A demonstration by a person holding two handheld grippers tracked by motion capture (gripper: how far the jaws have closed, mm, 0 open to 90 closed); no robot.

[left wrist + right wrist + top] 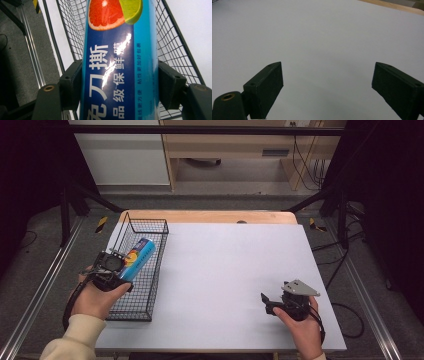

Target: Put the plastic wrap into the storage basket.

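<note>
Glossy blue tube (120, 67), cylindrical, sits clamped in the left gripper (120, 82), its ends cut off. Beyond lies a wire basket (175, 45). Right gripper (327, 85) gapes wide over matte table (317, 37).

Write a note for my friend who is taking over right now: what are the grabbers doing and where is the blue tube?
Left gripper: jaws shut on the blue tube, held over the wire basket at the table's left.
Right gripper: jaws open, holding nothing, resting low over the white table at the near right.
Done: the tube is gripped.
Left: whether the tube touches the basket floor is unclear; probably set it down or lift it out.
</note>
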